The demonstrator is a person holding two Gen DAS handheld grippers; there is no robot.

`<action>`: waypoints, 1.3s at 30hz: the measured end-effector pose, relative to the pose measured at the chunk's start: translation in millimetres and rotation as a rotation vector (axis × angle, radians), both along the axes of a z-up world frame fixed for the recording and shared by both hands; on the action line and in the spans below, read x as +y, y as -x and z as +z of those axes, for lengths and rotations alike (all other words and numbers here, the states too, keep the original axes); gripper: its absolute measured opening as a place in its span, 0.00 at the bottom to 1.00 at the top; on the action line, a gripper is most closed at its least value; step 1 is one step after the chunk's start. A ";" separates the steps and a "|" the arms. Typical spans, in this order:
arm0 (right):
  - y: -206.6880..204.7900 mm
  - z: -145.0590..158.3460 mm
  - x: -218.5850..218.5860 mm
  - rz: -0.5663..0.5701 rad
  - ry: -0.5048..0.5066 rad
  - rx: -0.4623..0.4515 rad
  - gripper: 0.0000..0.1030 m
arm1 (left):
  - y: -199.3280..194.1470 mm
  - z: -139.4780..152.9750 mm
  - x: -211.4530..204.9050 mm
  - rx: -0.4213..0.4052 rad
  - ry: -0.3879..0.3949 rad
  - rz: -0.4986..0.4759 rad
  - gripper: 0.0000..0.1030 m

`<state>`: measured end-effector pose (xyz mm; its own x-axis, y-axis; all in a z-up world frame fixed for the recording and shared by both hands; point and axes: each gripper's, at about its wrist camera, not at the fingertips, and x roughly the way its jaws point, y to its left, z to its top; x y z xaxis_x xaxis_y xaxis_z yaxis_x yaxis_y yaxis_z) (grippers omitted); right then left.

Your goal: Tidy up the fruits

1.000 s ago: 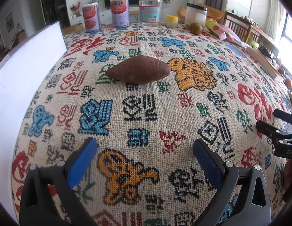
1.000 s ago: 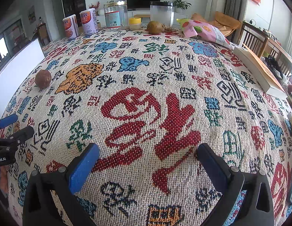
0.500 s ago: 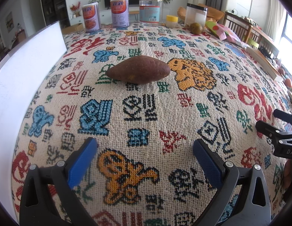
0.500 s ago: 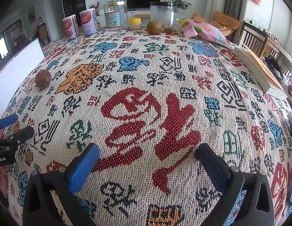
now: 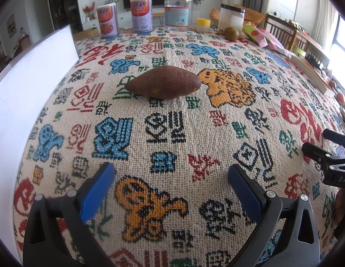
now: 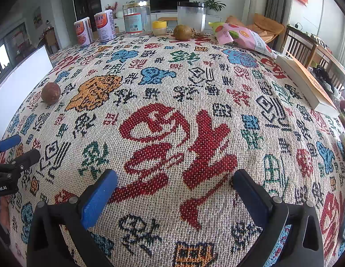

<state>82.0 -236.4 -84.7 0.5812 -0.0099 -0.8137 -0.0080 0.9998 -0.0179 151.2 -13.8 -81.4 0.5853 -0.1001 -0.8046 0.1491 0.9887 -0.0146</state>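
The left claw (image 5: 171,171) hangs wide open and empty over the patterned tabletop (image 5: 272,102). Straight ahead of it, well apart, lies the sweet potato (image 5: 163,82), long axis crosswise to the fingers. The right claw (image 6: 174,178), equally spread and empty, sits farther off, so the left looks nearer. A round fruit (image 6: 182,31) rests at the far edge; its kind is hard to tell.
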 end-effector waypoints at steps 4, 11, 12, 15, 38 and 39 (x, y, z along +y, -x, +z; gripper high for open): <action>0.0 0.0 0.0 0.000 0.000 0.000 1.00 | -0.2 -0.1 0.0 0.000 0.000 0.000 0.99; 0.1 0.0 0.0 0.000 0.000 0.000 1.00 | 0.4 -0.1 0.3 0.001 0.007 -0.005 0.99; 0.1 0.0 0.0 0.000 0.000 0.000 1.00 | 1.4 0.3 1.1 0.001 0.016 -0.012 0.99; 0.0 0.0 -0.1 0.000 0.000 0.000 1.00 | 7.0 1.8 6.6 0.008 0.058 -0.046 0.99; -0.2 -0.1 -0.1 0.000 -0.001 0.000 1.00 | -118.5 11.1 4.1 0.025 -0.166 -0.072 0.98; -0.2 -0.1 -0.1 0.000 -0.001 0.000 1.00 | -124.3 10.6 1.9 0.030 -0.165 -0.067 0.98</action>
<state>82.3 -236.5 -84.8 0.5812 -0.0092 -0.8137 -0.0082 0.9998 -0.0172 275.5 -11.9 -70.8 0.5574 -0.0037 -0.8303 0.2168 0.9659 0.1413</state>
